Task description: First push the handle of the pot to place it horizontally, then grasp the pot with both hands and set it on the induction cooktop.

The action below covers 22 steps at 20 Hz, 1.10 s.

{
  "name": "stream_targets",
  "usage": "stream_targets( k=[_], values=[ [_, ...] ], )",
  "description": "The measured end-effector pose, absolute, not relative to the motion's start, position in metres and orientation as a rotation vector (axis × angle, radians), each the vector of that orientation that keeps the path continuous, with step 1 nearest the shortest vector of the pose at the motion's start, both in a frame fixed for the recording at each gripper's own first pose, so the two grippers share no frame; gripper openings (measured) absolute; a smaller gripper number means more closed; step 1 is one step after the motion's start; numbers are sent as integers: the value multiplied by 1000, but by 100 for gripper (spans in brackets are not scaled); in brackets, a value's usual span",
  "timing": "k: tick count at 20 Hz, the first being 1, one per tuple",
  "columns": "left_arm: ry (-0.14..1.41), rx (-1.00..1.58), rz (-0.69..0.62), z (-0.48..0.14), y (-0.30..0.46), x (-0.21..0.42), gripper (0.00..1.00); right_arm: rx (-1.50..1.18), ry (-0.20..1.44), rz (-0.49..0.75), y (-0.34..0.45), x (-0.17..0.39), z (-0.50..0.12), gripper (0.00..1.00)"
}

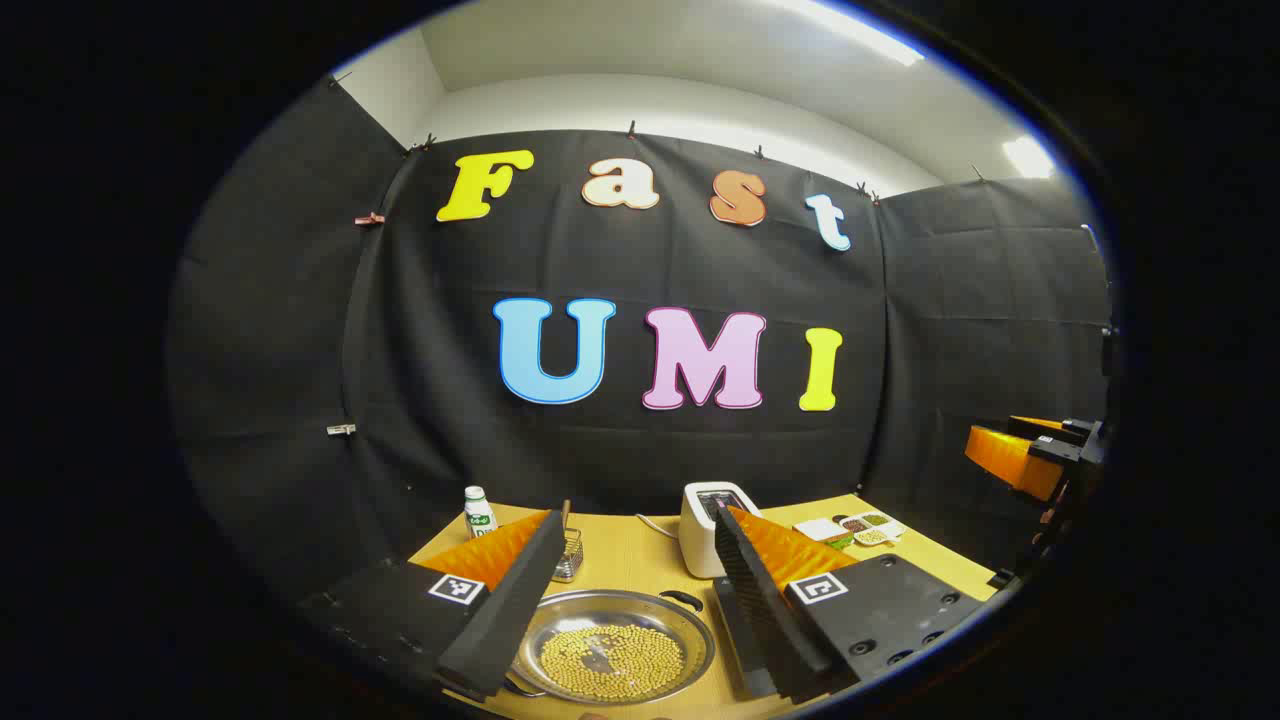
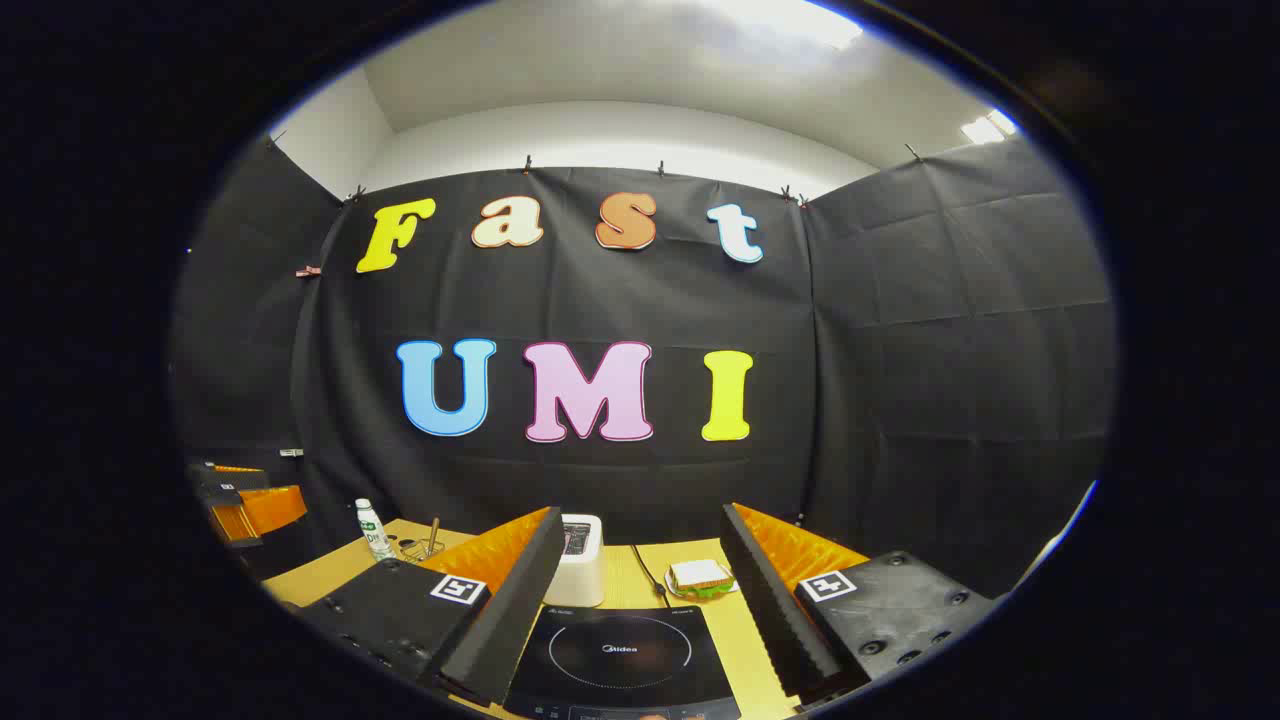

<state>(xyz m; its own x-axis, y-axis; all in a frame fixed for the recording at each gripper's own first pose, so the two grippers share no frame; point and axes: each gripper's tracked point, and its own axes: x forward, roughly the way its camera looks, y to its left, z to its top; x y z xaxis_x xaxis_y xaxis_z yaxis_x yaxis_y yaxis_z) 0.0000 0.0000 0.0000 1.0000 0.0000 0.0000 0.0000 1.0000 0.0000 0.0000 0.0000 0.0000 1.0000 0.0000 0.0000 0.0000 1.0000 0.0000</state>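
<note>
A shallow steel pot (image 1: 610, 650) with yellow beans in it sits on the wooden table (image 1: 630, 555), low in the left gripper view. Its black handle (image 1: 683, 598) sticks out at the far right of the rim. My left gripper (image 1: 640, 525) hovers open above the pot, one finger over each side, touching nothing. A black induction cooktop (image 2: 620, 655) lies at the near table edge in the right gripper view. My right gripper (image 2: 640, 515) stands open above it with nothing held. The other gripper appears at each view's edge: right gripper (image 1: 1030, 455), left gripper (image 2: 240, 505).
A white toaster (image 1: 710, 525) (image 2: 580, 560) stands mid-table with its cord behind. A small bottle (image 1: 480, 512) (image 2: 372, 530) and a wire basket (image 1: 568, 555) are at the far left. A sandwich on a plate (image 2: 700, 578) lies behind the cooktop. Picture cards (image 1: 860, 528) lie far right.
</note>
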Motion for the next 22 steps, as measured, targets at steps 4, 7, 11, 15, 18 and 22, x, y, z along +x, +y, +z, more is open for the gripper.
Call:
stream_targets(
  k=[4,7,11,15,18,22],
  values=[
    [14,3,-12,-5,1,-4,95,-5,-4,-5,0,-3,1,96],
    [20,12,-20,-7,1,-5,95,-3,6,-4,2,-6,-2,98],
    [19,4,-28,-6,0,-7,95,-8,9,-4,4,-10,-2,96],
    [21,10,-34,-8,1,-7,95,-11,21,0,7,-12,-6,98],
    [30,0,-23,-12,5,-7,95,-9,29,2,7,-13,-9,98],
    [60,-22,-18,-20,9,-8,95,-10,31,7,8,-13,-10,98]
  ],
)
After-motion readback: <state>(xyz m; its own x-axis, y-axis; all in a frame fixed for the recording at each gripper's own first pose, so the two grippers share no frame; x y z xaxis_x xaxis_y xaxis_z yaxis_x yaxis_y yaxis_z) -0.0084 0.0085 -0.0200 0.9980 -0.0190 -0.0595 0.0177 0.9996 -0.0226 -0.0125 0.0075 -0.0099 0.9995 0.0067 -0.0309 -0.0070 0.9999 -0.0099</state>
